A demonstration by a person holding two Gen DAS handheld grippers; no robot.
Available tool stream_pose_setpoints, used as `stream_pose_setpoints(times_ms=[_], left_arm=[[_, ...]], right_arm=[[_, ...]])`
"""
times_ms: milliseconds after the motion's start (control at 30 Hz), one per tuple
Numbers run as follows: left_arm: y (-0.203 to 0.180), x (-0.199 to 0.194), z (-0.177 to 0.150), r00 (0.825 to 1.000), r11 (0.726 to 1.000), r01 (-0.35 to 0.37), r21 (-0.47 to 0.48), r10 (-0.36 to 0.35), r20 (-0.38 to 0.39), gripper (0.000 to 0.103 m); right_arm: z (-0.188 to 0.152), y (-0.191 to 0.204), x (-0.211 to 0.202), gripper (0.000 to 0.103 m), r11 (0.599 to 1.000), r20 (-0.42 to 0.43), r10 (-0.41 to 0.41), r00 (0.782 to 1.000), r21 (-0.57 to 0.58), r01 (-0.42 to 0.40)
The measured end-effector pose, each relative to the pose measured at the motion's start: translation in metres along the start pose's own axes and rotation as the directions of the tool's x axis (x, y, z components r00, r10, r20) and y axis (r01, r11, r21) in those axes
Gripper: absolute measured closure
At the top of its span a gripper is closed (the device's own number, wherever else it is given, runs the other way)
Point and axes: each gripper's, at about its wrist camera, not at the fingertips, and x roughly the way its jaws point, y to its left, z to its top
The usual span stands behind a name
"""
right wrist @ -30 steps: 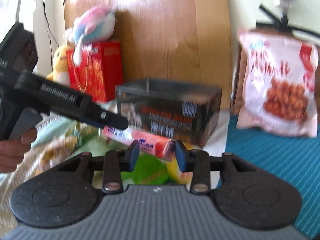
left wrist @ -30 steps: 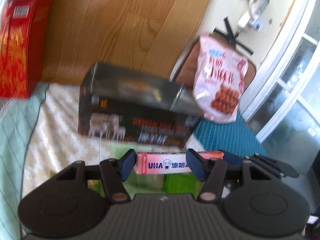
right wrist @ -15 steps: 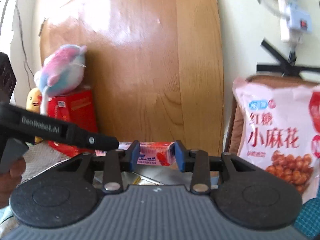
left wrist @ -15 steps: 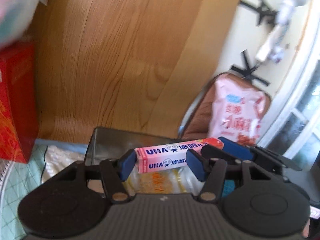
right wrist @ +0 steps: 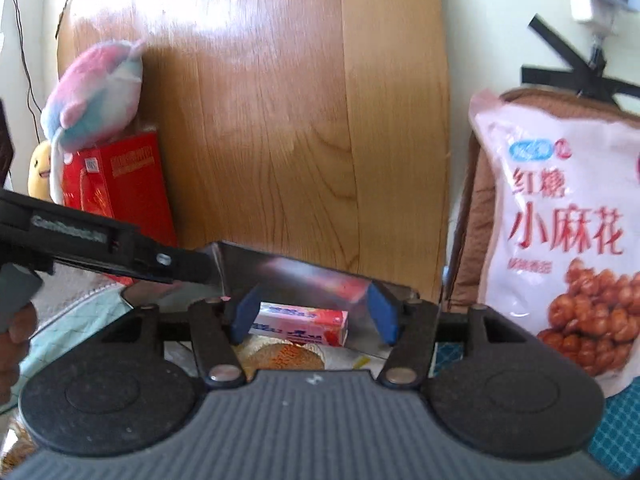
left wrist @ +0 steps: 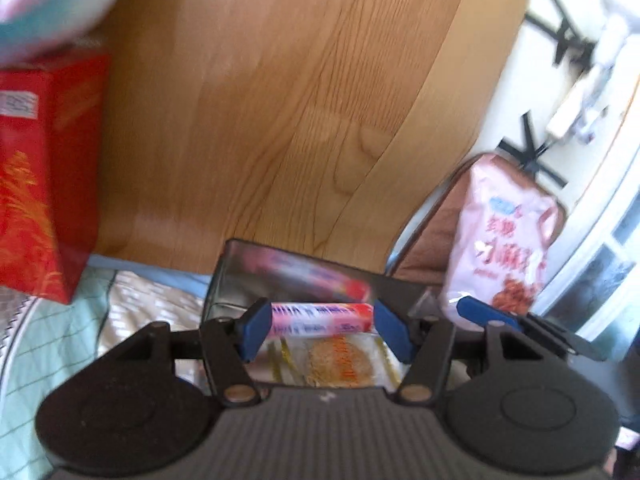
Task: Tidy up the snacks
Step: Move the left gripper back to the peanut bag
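Pink candy stick pack (left wrist: pixel 320 319) sits crosswise between the blue pads of the left gripper (left wrist: pixel 322 326), over the open metal tin (left wrist: pixel 240 264). In the left wrist view the pack's left end touches the left pad (left wrist: pixel 253 330); its right end lies at the right pad, contact there too blurred to confirm. Left gripper partly closed, apparently holding the pack lengthwise.

Right gripper (right wrist: pixel 314 318): its jaws have just been opening. The same candy pack (right wrist: pixel 300 323) is between them but with a clear gap on both sides, pads not touching it. So the right one is open, not gripping.

In the right wrist view the left gripper's black finger (right wrist: pixel 120 250) reaches in from the left, over the tin's near-left rim (right wrist: pixel 224 276). The pack's reflection shows on the tin's shiny inner wall.

Inside the tin, under the pack: a clear-wrapped round biscuit packet (left wrist: pixel 340 364), also visible from the right wrist (right wrist: pixel 280 354).

Pink bag of brown-sugar twists (right wrist: pixel 560 240) stands to the right of the tin, leaning on a brown cushion (right wrist: pixel 472 216). Red box (left wrist: pixel 44 176) to the left, well apart, with a pastel plush toy (right wrist: pixel 94 92) on top and a yellow plush (right wrist: pixel 40 168) beside it. Wooden board (left wrist: pixel 280 100) behind the tin. A hand (right wrist: pixel 12 344) grips the left gripper's handle at far left edge.
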Motion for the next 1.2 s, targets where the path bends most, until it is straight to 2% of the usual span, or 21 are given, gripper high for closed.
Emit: stream_pose_setpoints(times_ms=[133, 333, 500, 600, 700, 833, 933, 1033, 1067, 1133, 1200], left_arm=[[-0.007, -0.050, -0.016, 0.998, 0.999, 0.006, 0.054, -0.009, 0.060, 0.045], [-0.008, -0.115, -0.069, 0.995, 0.991, 0.007, 0.134, -0.019, 0.095, 0.043], [0.005, -0.146, -0.112, 0.995, 0.988, -0.029, 0.150, 0.014, 0.101, 0.043], [0.020, -0.156, -0.131, 0.996, 0.993, -0.032, 0.111, 0.022, 0.083, 0.043], [0.037, -0.164, -0.145, 0.998, 0.999, -0.024, 0.046, 0.021, 0.063, 0.043], [0.061, -0.172, -0.156, 0.998, 0.998, -0.006, -0.061, 0.010, 0.061, 0.043], [0.073, -0.175, -0.163, 0.999, 0.994, -0.003, -0.113, 0.009, 0.053, 0.043], [0.079, -0.179, -0.168, 0.999, 0.992, -0.008, -0.123, 0.015, 0.052, 0.043], [0.080, -0.179, -0.170, 0.999, 0.992, -0.008, -0.124, 0.015, 0.052, 0.043], [0.082, -0.180, -0.172, 0.999, 0.992, -0.007, -0.130, 0.014, 0.049, 0.043], [0.084, -0.180, -0.174, 0.999, 0.991, -0.006, -0.134, 0.012, 0.046, 0.043]], right_arm=[[0.003, 0.001, -0.031, 0.041, 1.000, 0.027, -0.027, 0.999, 0.004, 0.027], [-0.009, 0.003, -0.081, 0.038, 0.999, 0.052, -0.004, 0.999, 0.044, 0.002], [-0.040, 0.014, -0.112, 0.038, 0.992, 0.039, 0.079, 0.996, 0.100, -0.082], [-0.066, 0.028, -0.126, 0.038, 0.983, 0.007, 0.137, 0.991, 0.120, -0.136], [-0.085, 0.047, -0.126, 0.038, 0.969, -0.047, 0.213, 0.976, 0.136, -0.205], [-0.098, 0.086, -0.112, 0.038, 0.945, -0.120, 0.321, 0.939, 0.100, -0.311], [-0.102, 0.116, -0.099, 0.039, 0.936, -0.173, 0.352, 0.920, 0.034, -0.351], [-0.106, 0.134, -0.084, 0.039, 0.922, -0.231, 0.381, 0.895, 0.022, -0.387], [-0.108, 0.139, -0.079, 0.039, 0.923, -0.249, 0.374, 0.893, 0.009, -0.384], [-0.112, 0.147, -0.071, 0.044, 0.927, -0.271, 0.358, 0.894, -0.012, -0.375], [-0.116, 0.149, -0.070, 0.060, 0.934, -0.260, 0.337, 0.905, -0.031, -0.356]])
